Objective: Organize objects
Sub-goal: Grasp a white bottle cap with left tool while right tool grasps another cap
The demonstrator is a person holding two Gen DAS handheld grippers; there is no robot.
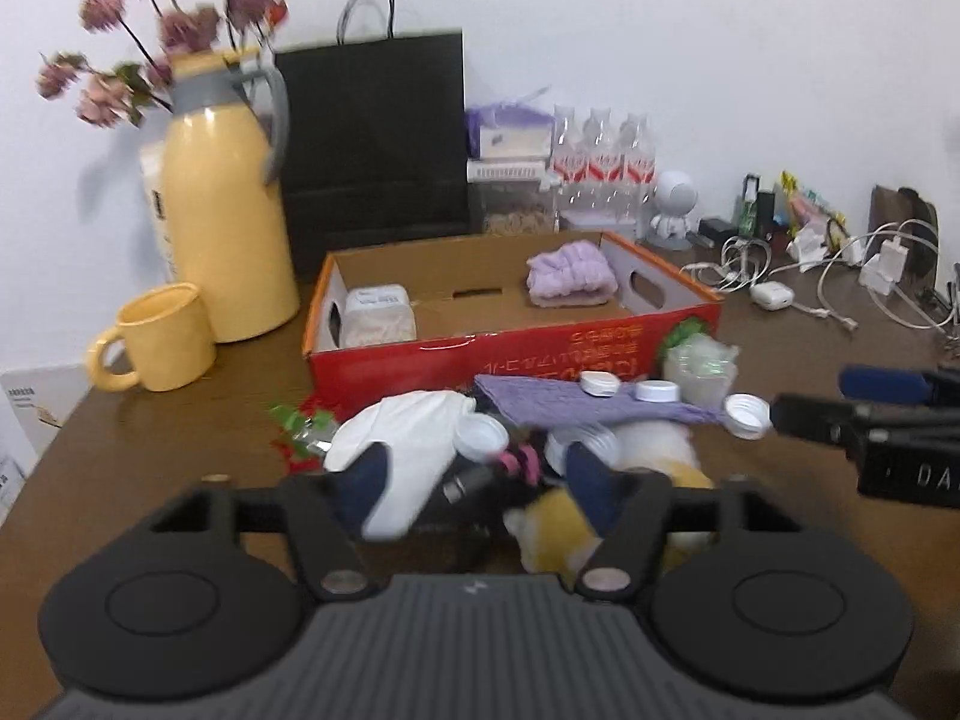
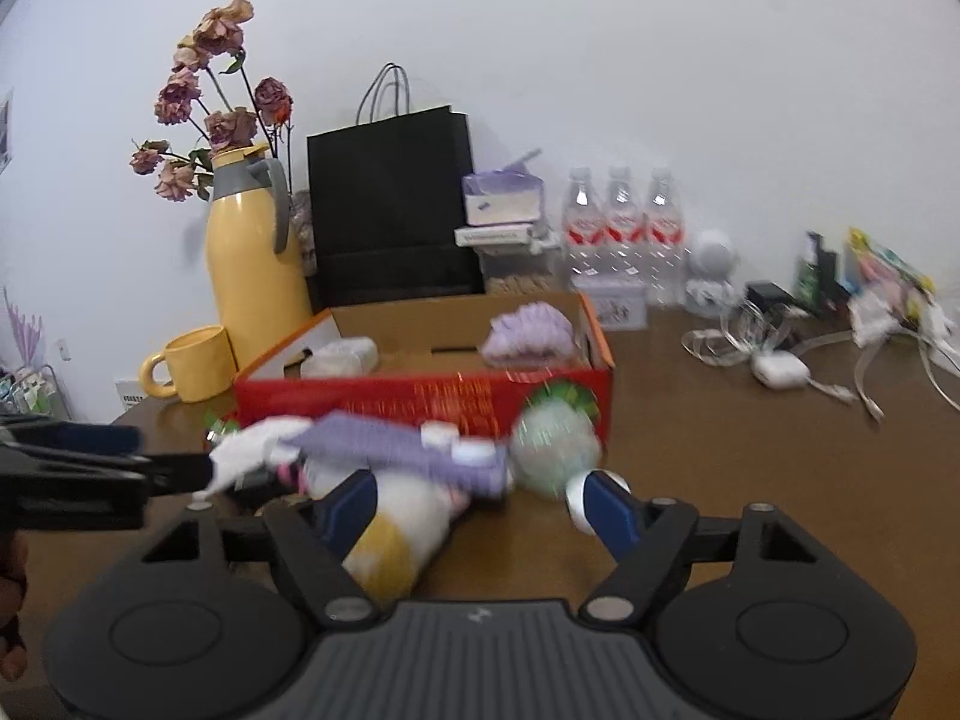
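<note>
left gripper [image 1: 477,483]: hovering low over a heap of clutter, jaws standing apart with nothing pinched, blue pads straddling a white cloth [image 1: 402,438] and a yellow-and-white plush [image 1: 558,525].
right gripper [image 2: 480,501]: reaching in from the other side, jaws also apart and gripping nothing; left pad lying against the plush, right pad beside a white cap [image 2: 575,501].
heap: sitting on the brown table [image 1: 180,438] just in front of the red box [image 1: 510,354], holding a purple cloth [image 1: 576,405], loose white caps on top of it, a clear plastic cup [image 1: 699,369] and a green-and-red wrapper [image 1: 300,429]; details blurring.
box: lying open, a purple headband [image 1: 570,273] sitting in its far right corner, a small white container [image 1: 378,312] resting at its left wall.
left of box: a yellow mug [image 1: 159,339] standing just beside a yellow jug [image 1: 225,198] with dried pink flowers [image 1: 174,24] rising behind it.
behind box: a black paper bag [image 1: 375,138] leaning at the wall, three water bottles [image 1: 603,162] and a small white robot figure [image 1: 675,204] lining up to its right.
far right: white cables [image 1: 840,276] and chargers sprawling across the table.
</note>
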